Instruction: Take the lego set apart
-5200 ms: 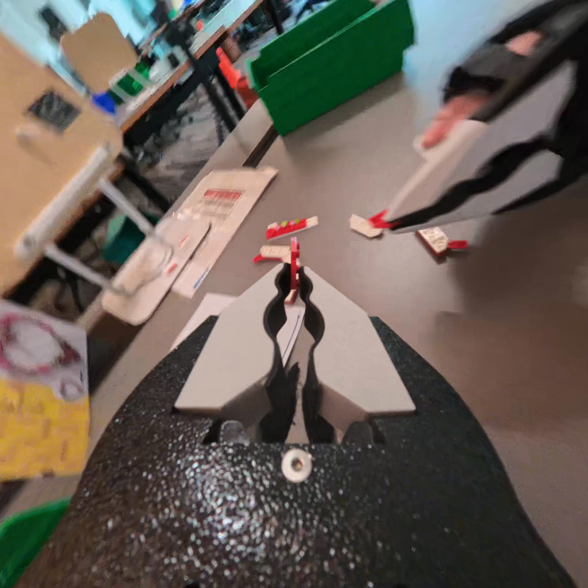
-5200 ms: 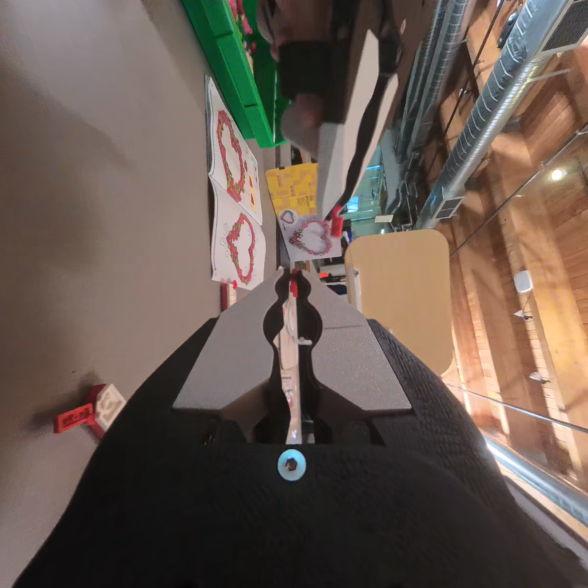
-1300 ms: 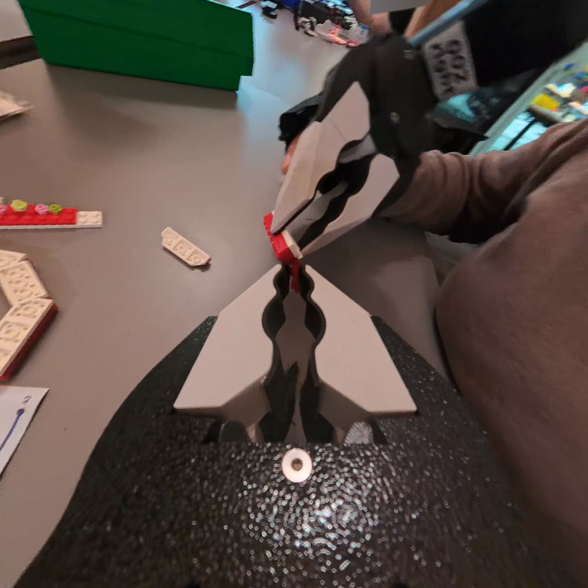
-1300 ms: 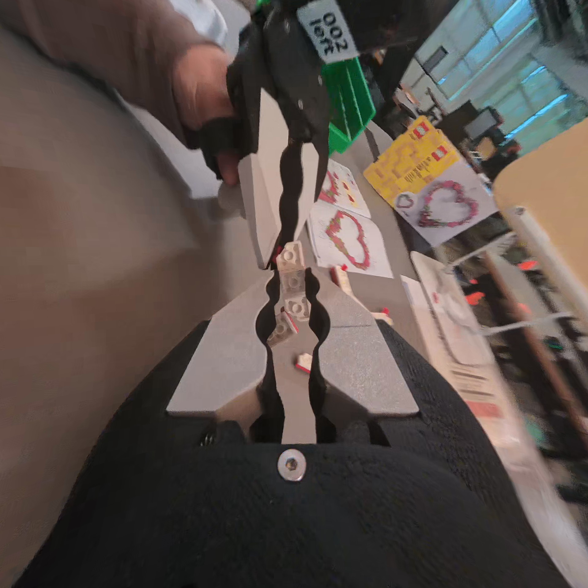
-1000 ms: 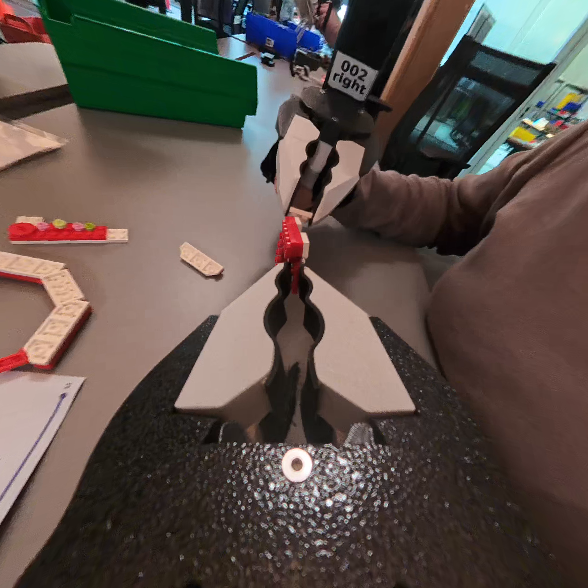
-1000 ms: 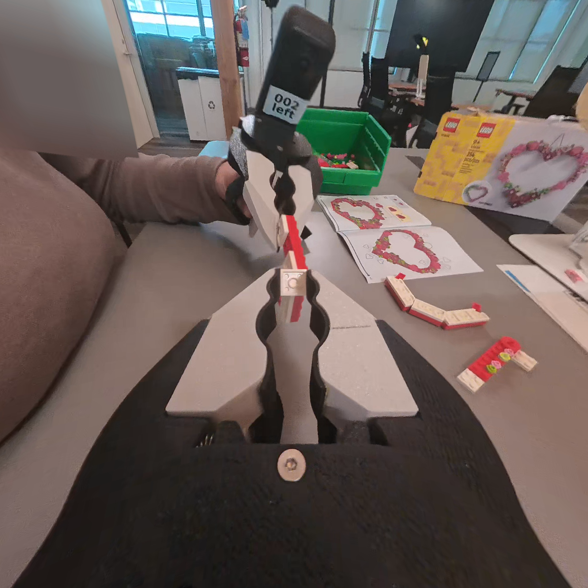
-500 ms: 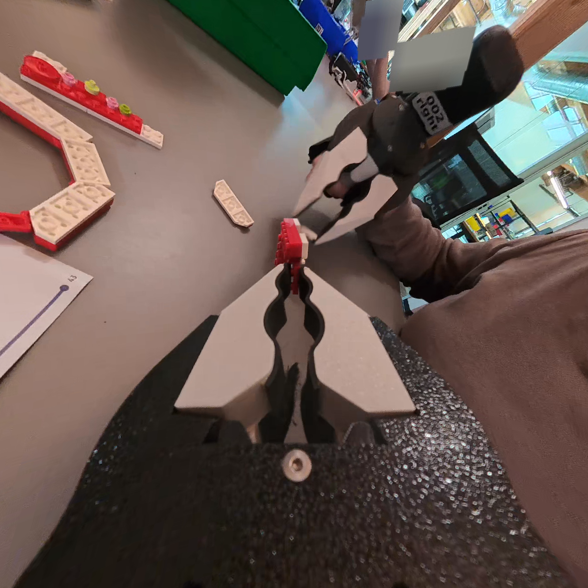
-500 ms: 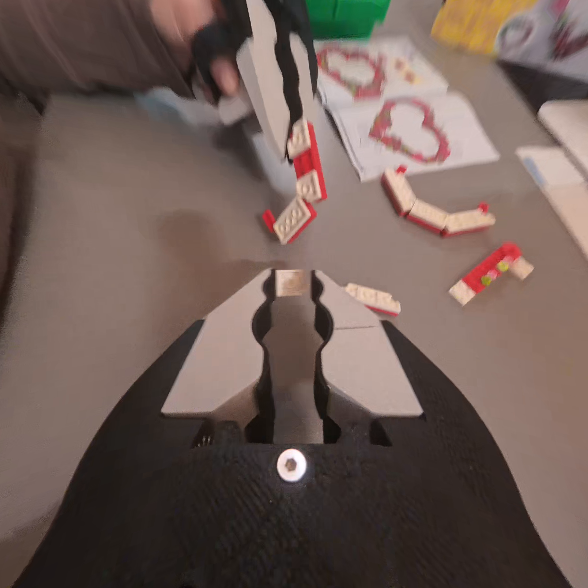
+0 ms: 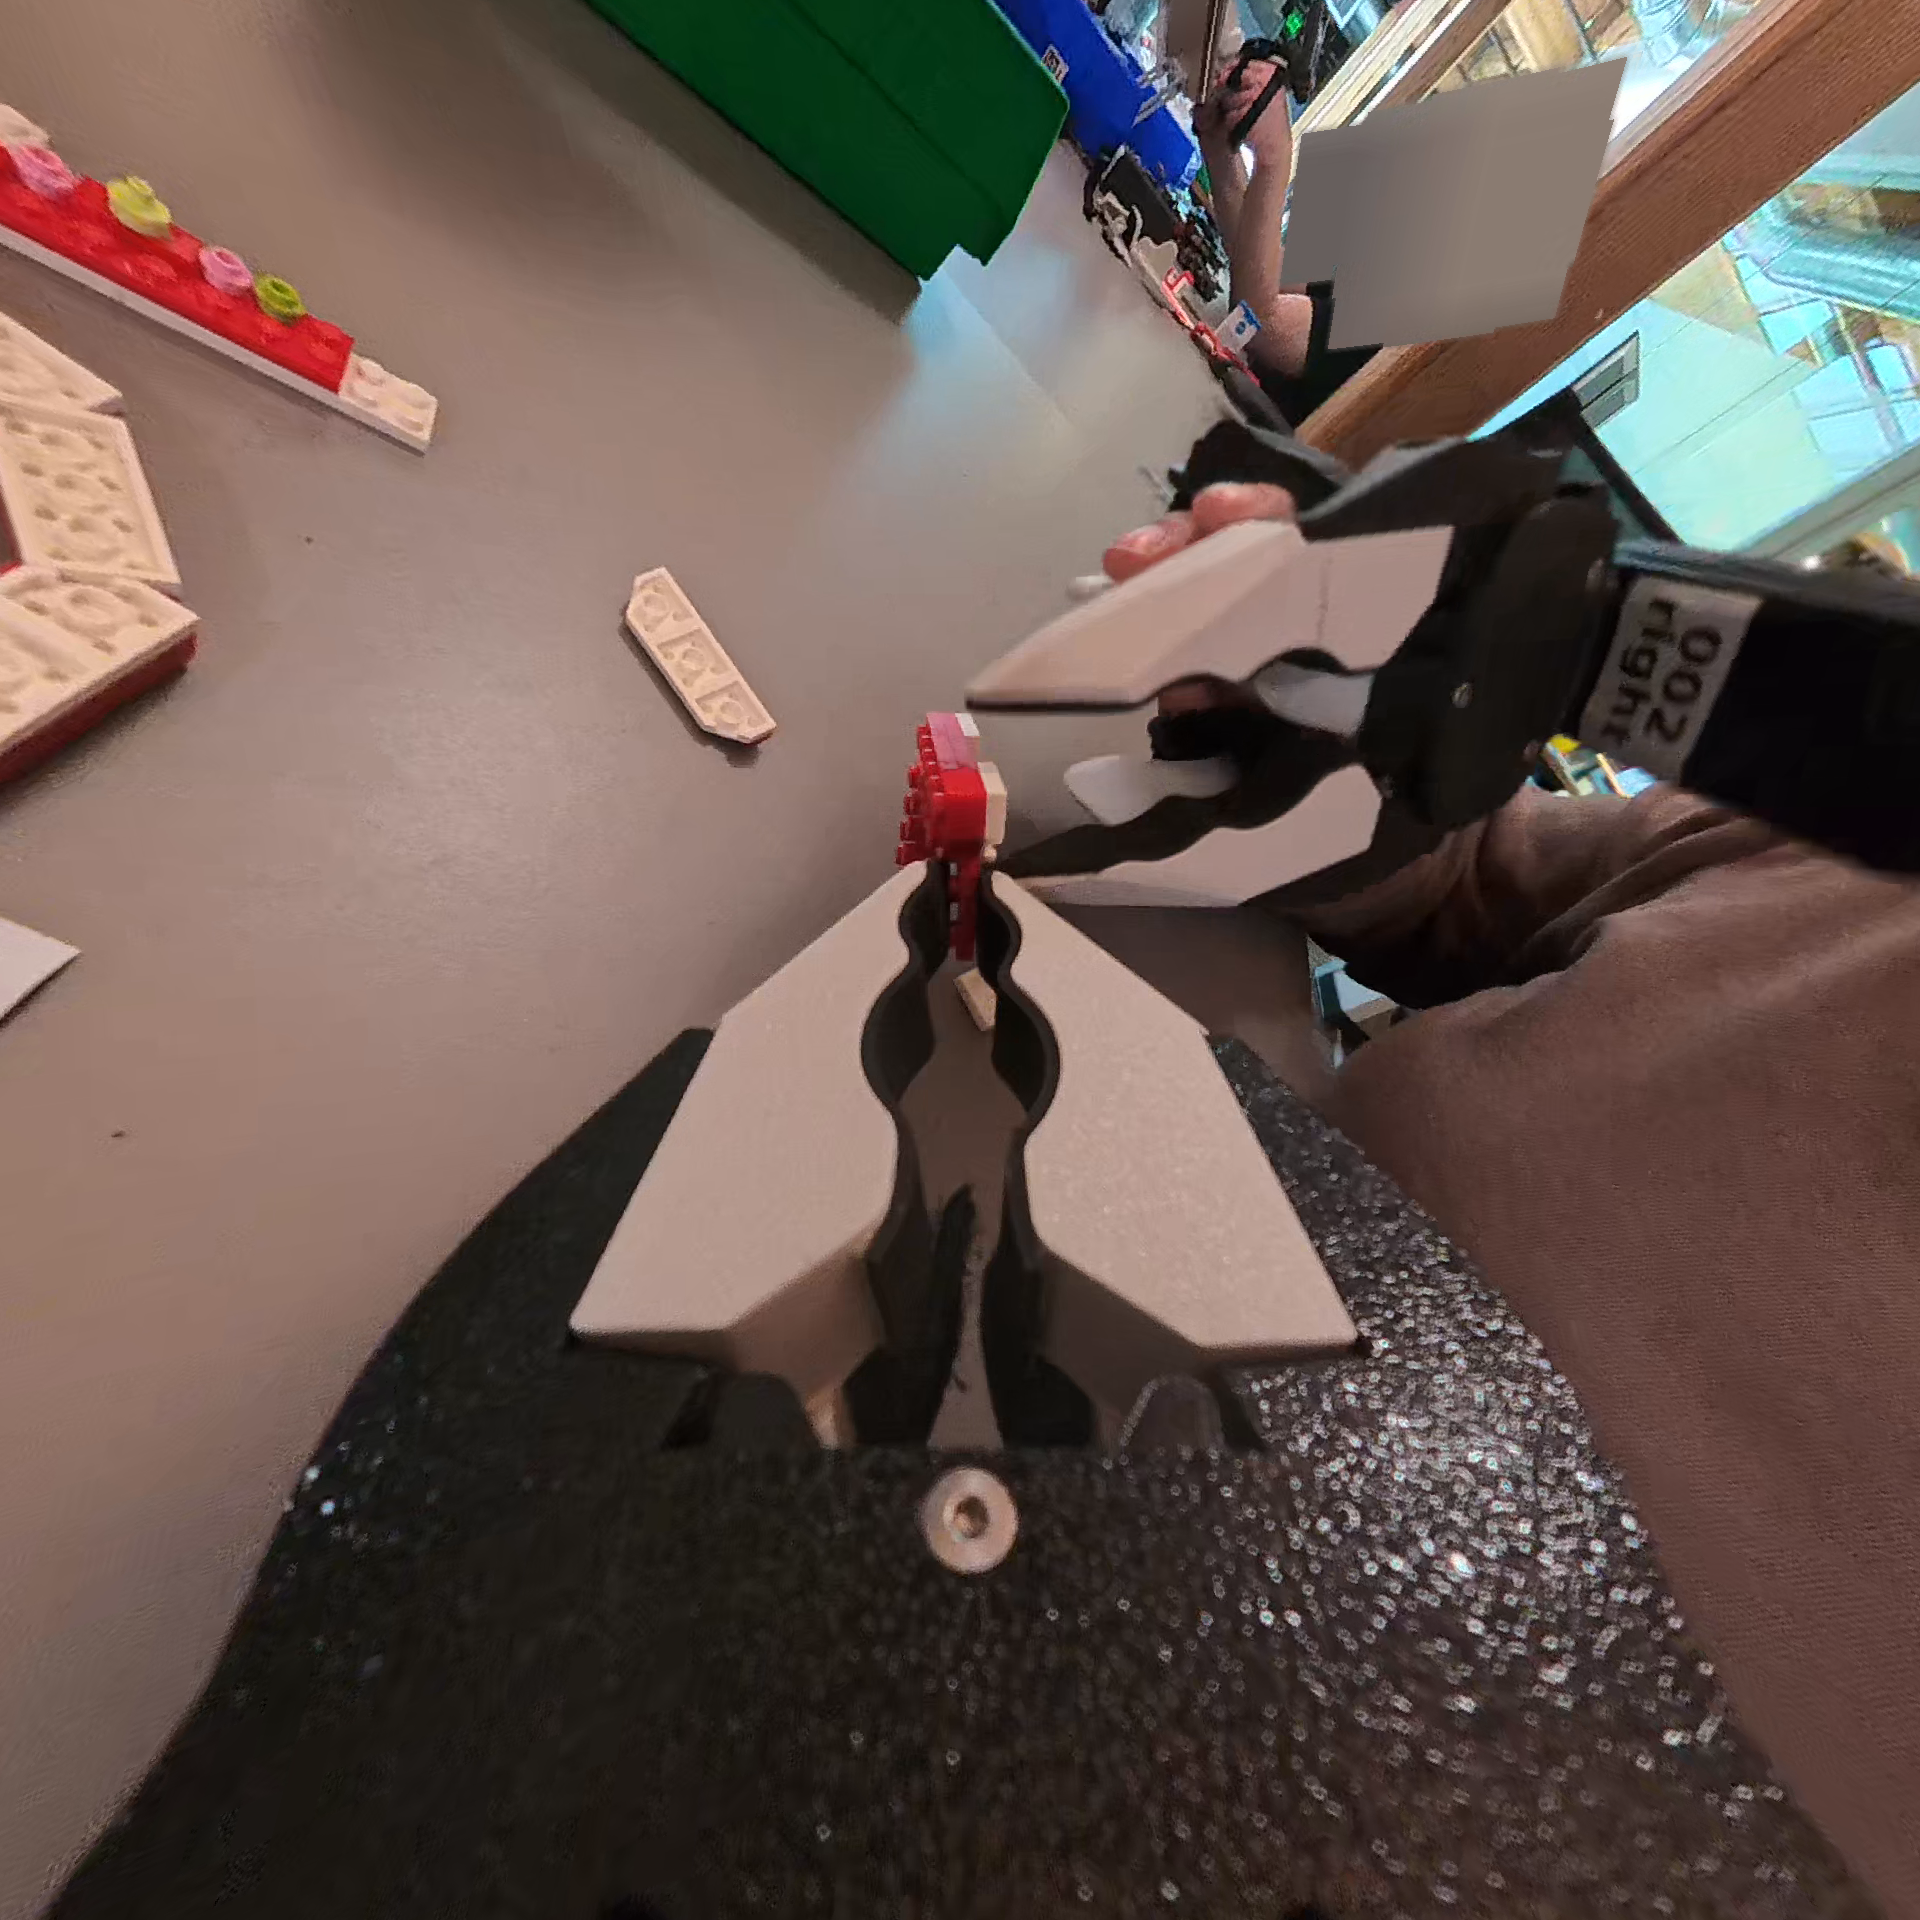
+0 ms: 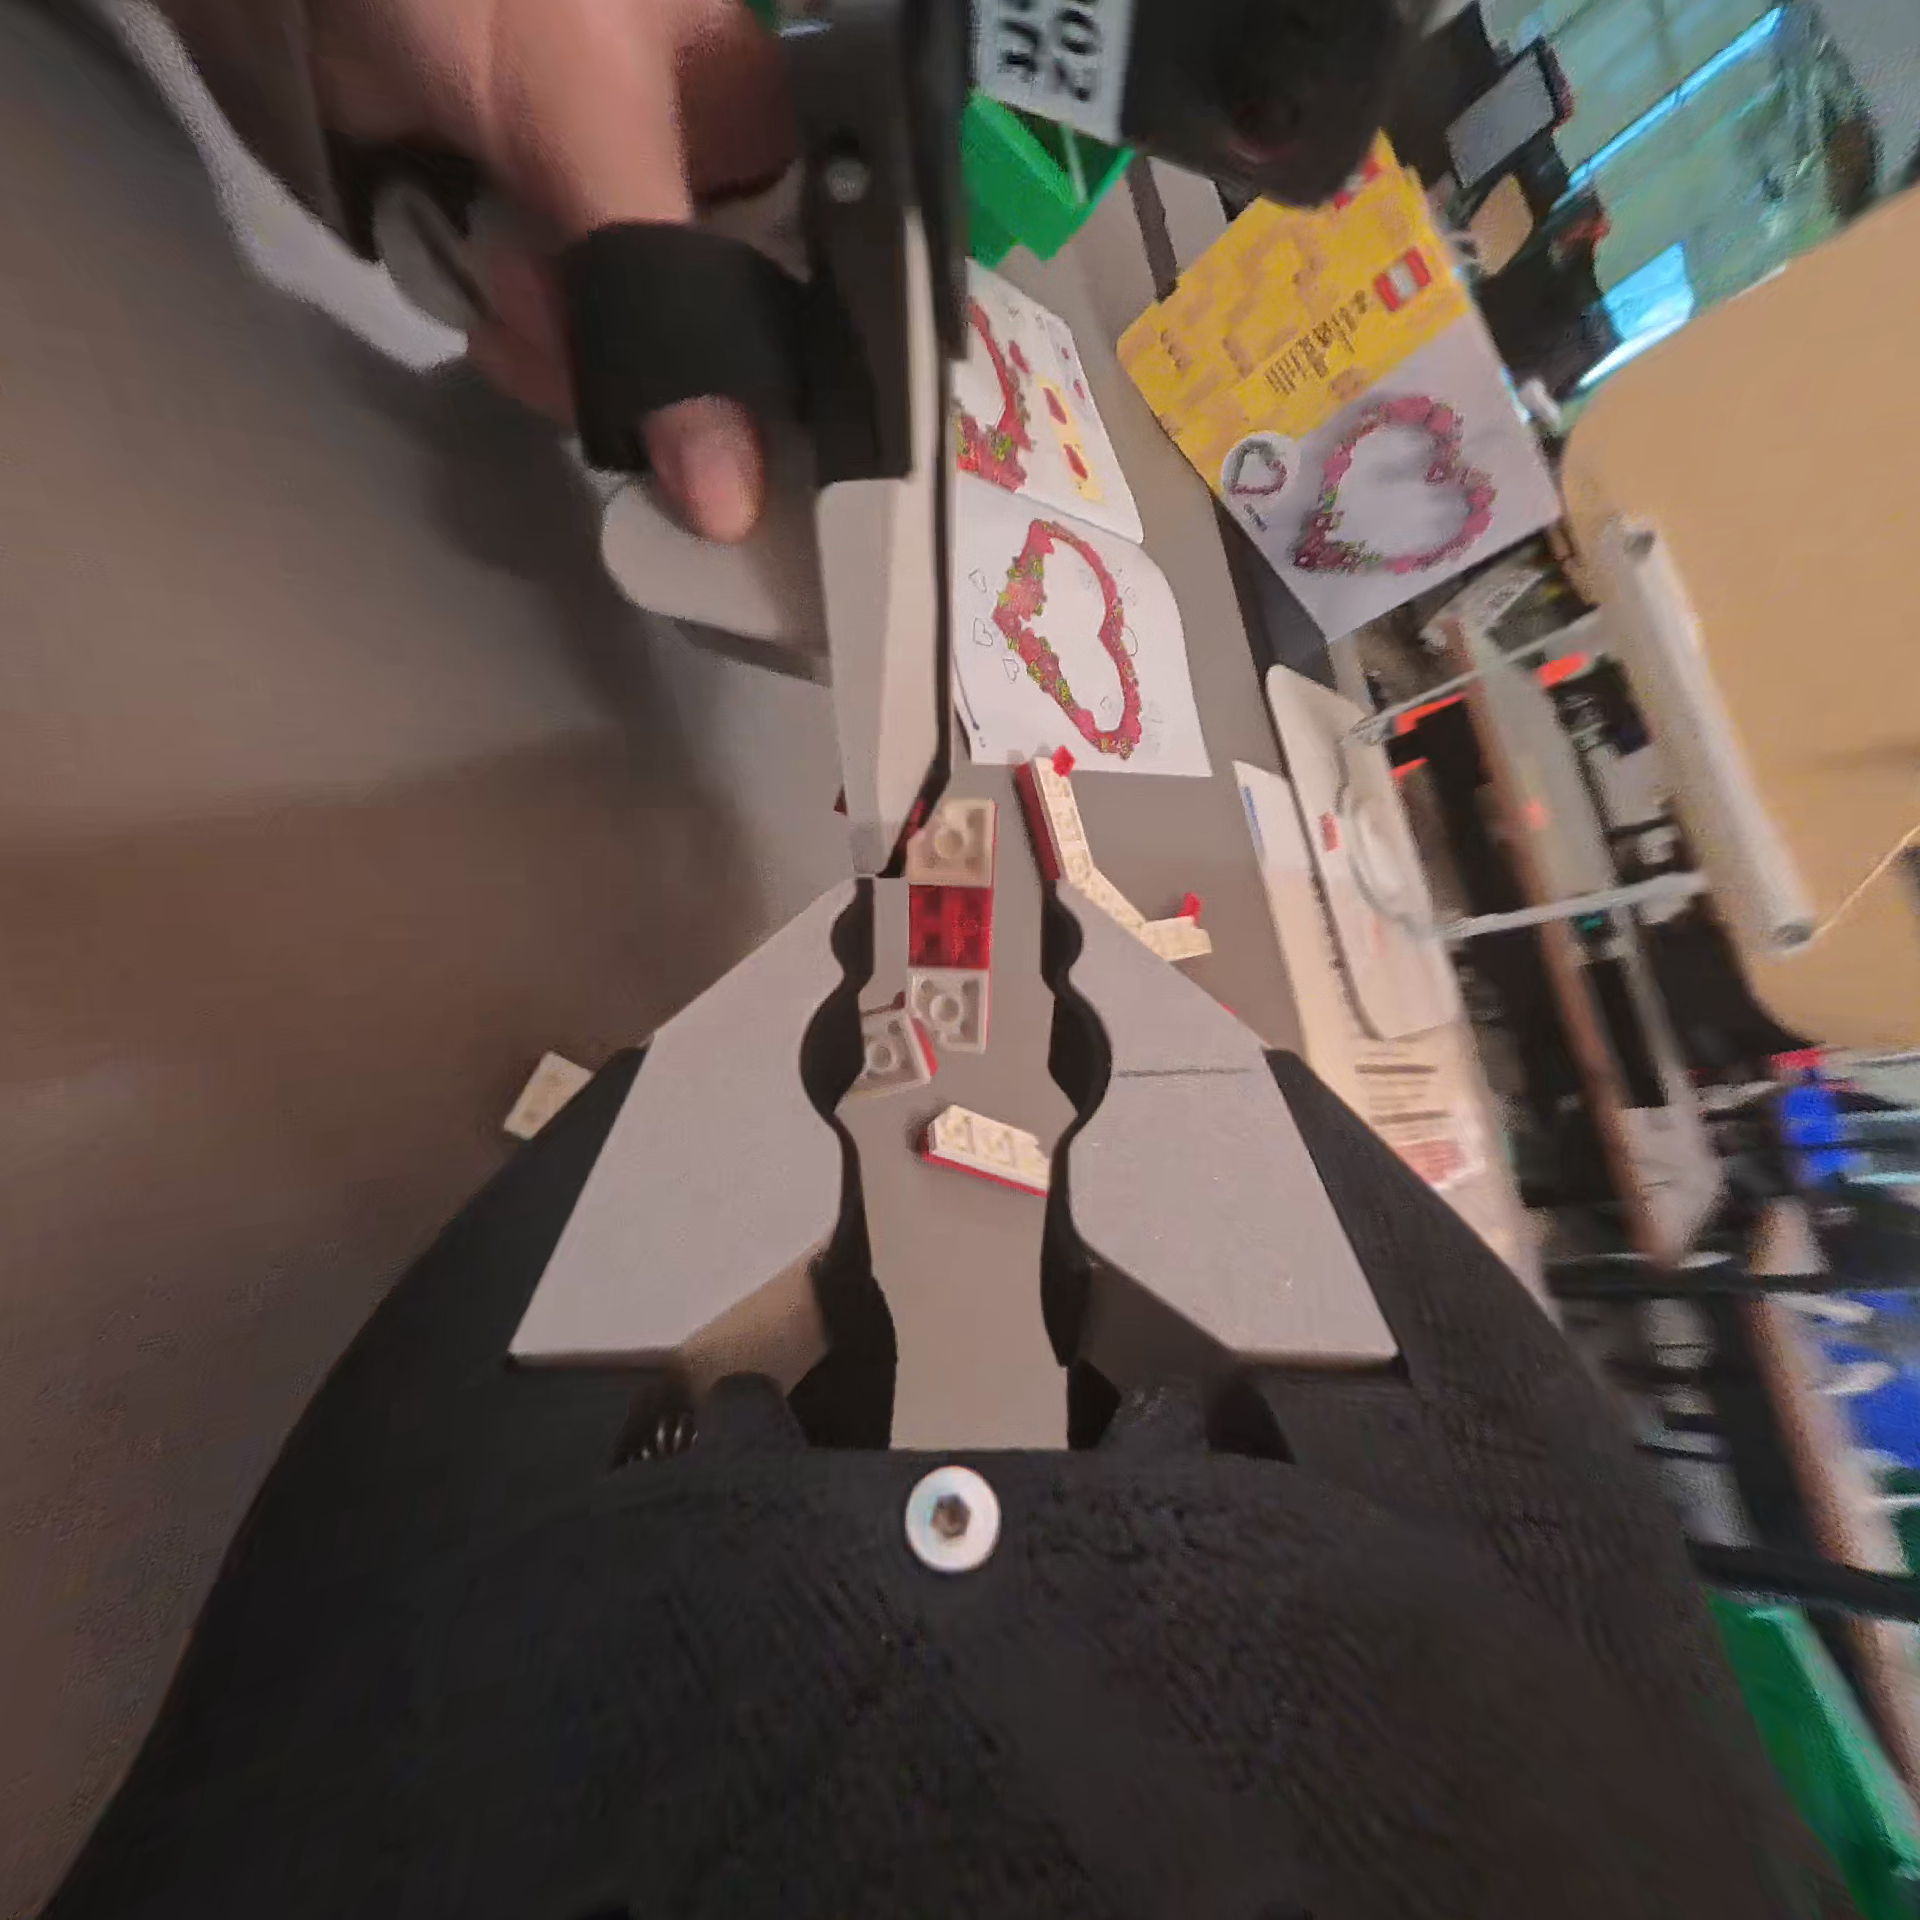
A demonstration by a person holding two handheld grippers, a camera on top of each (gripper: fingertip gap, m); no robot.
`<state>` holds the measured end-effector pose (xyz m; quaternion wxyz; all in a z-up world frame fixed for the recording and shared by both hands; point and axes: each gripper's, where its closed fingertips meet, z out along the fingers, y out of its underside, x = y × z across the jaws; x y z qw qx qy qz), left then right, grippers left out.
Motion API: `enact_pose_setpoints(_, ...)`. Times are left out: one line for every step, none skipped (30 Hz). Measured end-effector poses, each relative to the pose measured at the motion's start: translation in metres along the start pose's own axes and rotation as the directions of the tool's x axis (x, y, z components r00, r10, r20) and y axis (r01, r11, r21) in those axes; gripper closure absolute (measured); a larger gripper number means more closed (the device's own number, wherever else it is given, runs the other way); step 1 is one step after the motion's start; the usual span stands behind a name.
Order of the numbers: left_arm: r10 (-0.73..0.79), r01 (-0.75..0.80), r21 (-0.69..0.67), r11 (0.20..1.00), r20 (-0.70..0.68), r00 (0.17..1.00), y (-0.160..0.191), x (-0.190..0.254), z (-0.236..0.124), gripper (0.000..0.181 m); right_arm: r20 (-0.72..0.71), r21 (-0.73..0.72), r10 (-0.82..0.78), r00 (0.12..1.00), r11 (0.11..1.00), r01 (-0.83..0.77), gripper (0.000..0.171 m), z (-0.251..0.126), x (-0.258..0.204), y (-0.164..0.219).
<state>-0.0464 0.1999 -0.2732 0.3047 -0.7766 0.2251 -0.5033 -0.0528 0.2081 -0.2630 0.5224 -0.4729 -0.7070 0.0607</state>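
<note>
My left gripper (image 9: 954, 894) is shut on a short red-and-white lego segment (image 9: 951, 800) and holds it above the grey table. In the right wrist view this segment (image 10: 951, 925) hangs from the left gripper's fingers (image 10: 883, 727), in the gap of my right gripper (image 10: 956, 904). My right gripper is open and holds nothing. In the left wrist view it (image 9: 1039, 748) shows just right of the segment, jaws apart. A small loose white plate (image 9: 977, 1003) lies on the table under the left gripper; it also shows in the right wrist view (image 10: 545, 1091).
On the table lie a white wedge plate (image 9: 696, 670), a red strip with flower studs (image 9: 208, 301), a white-and-red arc (image 9: 73, 520), a small red-and-white piece (image 10: 987, 1148), an open booklet (image 10: 1070, 644) and a yellow box (image 10: 1351, 416). A green bin (image 9: 883, 125) stands behind.
My right gripper pulled a white plate off the end of the segment, then opened; it is empty now and a small white plate lies on the table. Both grippers have tilted and lowered.
</note>
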Motion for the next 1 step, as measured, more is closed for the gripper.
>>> enact_pose_setpoints(-0.002, 0.002, -0.01, 1.0, 0.001, 1.0, 0.0018, 0.0002, 0.0013, 0.179, -0.008, -0.026, -0.056, 0.998, 0.998, 0.056, 0.144, 0.0017, -0.0024, 0.001)
